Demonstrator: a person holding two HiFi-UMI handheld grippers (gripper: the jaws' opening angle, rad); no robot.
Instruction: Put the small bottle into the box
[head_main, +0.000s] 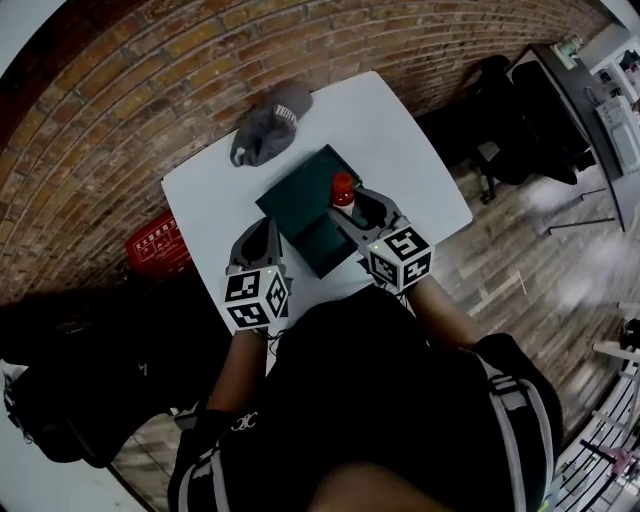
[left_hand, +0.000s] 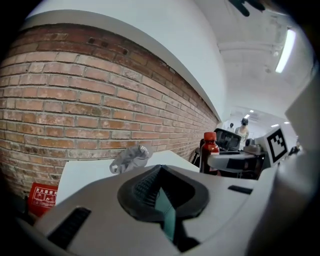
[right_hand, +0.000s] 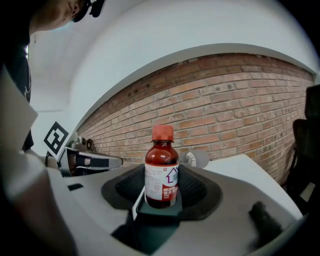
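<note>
A small brown bottle (head_main: 343, 188) with a red cap stands upright over the dark green box (head_main: 298, 196) in the middle of the white table (head_main: 400, 150). My right gripper (head_main: 356, 206) is shut on the bottle (right_hand: 161, 170), which sits between its dark pads above the green box (right_hand: 152, 232). My left gripper (head_main: 268, 232) is at the box's near left edge. In the left gripper view its jaws (left_hand: 162, 200) are shut on a thin green edge of the box (left_hand: 169, 220). The bottle (left_hand: 210, 149) and right gripper (left_hand: 235, 161) show at the right of that view.
A grey cap (head_main: 270, 122) lies at the table's far left corner. A red case (head_main: 157, 243) sits on the floor left of the table, by the brick wall. A black office chair (head_main: 520, 110) stands to the right.
</note>
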